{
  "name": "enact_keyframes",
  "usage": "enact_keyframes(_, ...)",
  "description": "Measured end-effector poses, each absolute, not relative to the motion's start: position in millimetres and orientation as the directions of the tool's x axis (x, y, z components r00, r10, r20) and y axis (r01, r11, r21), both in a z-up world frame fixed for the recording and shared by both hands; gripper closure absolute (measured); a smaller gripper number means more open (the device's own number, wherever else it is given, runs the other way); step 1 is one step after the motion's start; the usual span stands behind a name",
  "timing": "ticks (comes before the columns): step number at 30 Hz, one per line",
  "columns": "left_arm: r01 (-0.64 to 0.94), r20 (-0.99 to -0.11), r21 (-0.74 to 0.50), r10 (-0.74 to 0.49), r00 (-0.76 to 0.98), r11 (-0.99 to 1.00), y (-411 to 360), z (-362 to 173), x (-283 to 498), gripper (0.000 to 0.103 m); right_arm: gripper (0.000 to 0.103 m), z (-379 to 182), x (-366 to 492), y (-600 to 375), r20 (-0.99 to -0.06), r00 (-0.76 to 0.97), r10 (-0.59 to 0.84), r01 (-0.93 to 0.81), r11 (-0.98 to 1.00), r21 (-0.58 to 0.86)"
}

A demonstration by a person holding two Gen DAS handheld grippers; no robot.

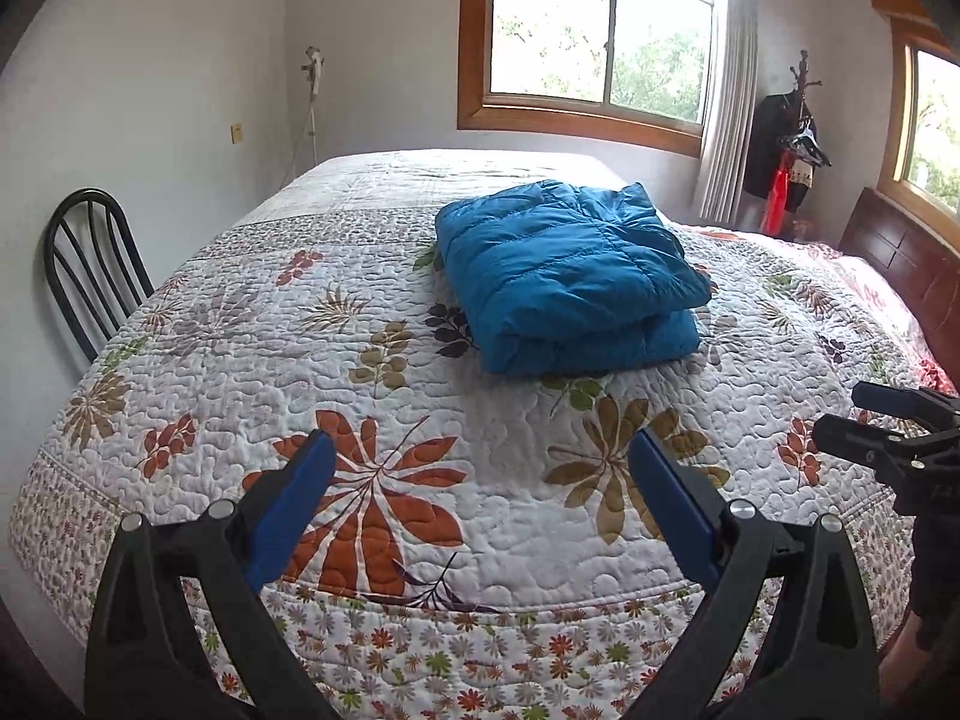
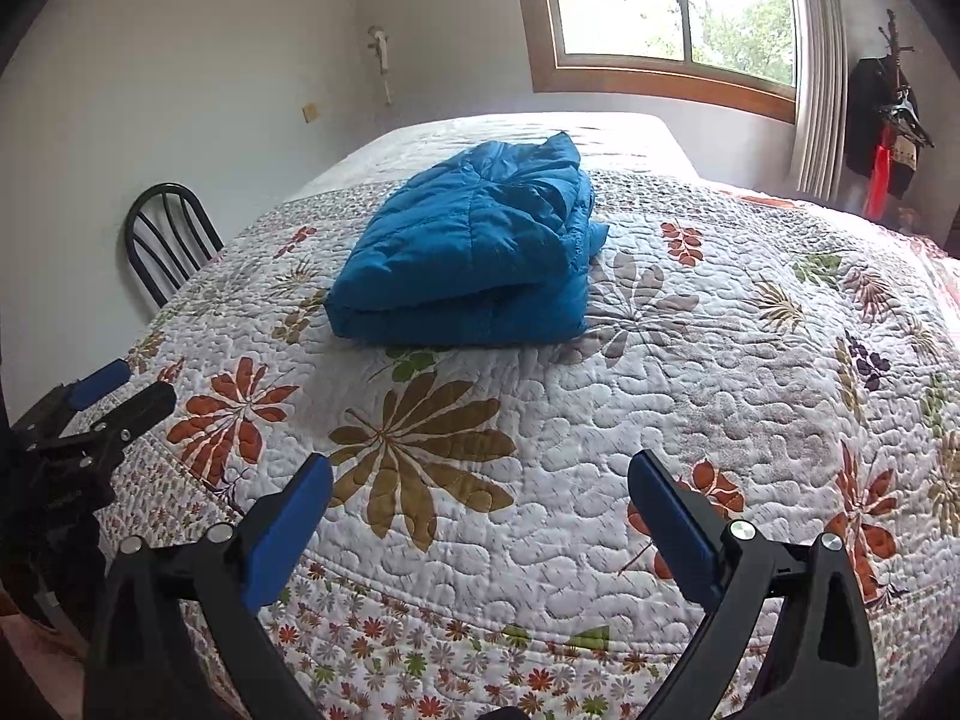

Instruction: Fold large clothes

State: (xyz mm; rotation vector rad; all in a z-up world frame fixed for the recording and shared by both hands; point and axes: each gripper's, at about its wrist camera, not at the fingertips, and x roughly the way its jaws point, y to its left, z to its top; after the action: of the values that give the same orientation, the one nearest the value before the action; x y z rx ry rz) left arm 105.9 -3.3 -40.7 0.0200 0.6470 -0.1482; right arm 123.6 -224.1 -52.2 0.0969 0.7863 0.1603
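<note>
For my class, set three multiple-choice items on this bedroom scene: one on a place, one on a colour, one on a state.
1. Where does the chair stand?
A. beside the bed
B. on the bed
C. under the window

2. What colour is the jacket?
A. red
B. blue
C. grey

3. How does the jacket lie on the quilt?
A. spread flat
B. hanging off the edge
C. folded in layers

Answers: 1 A, its back shows at the bed's side; 2 B, plainly blue; 3 C, stacked layers show at its near edge, with the left gripper and right gripper open and empty.
</note>
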Motion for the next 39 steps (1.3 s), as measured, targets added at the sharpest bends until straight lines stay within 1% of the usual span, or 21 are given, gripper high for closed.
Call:
enact_keyframes(22,0.123,-0.588,-0.008,-0.105,0.802,0.992,-2.6,-37.9,97.6,0.006,0.004,-48.6,115.0,-218.4,-0.694,0.706,0.141,-0.083,0.990,0.117)
enact_keyframes(39,0.118,-0.591,-0.007,-0.100,0.800,0.993,-0.6,-39.6,99.1,0.006,0.004,-50.2,118.6,-215.9,-0.697,0.703,0.141,-0.088,0.990,0.112)
